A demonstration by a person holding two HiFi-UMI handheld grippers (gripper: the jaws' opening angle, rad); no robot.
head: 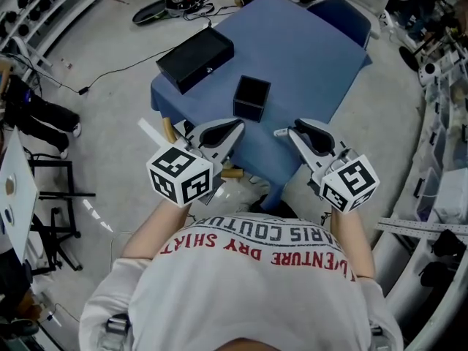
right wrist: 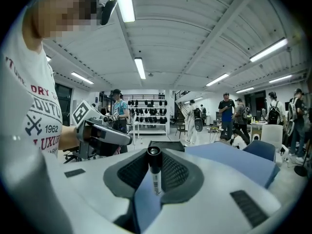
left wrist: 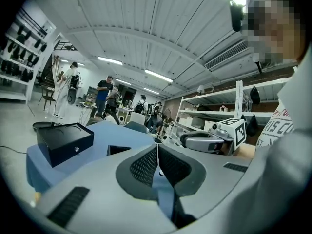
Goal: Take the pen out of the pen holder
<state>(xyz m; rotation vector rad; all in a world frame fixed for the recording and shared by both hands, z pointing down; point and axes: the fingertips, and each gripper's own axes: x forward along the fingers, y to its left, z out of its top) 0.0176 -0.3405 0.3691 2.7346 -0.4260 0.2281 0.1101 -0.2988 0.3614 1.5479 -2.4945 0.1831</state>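
The black square pen holder stands open-topped on the blue table, just beyond both grippers. My right gripper is shut on a black pen, which stands upright between its pads with the round cap end up; its pale end pokes out at the fingertips. In the right gripper view the holder lies behind the pen. My left gripper is shut with nothing in it; its pads meet in a thin line. The holder is to its left there.
A flat black box lies on the table's far left part, also seen as a black box in the left gripper view. A blue chair is behind the table. Cables lie on the floor. People stand far off in the room.
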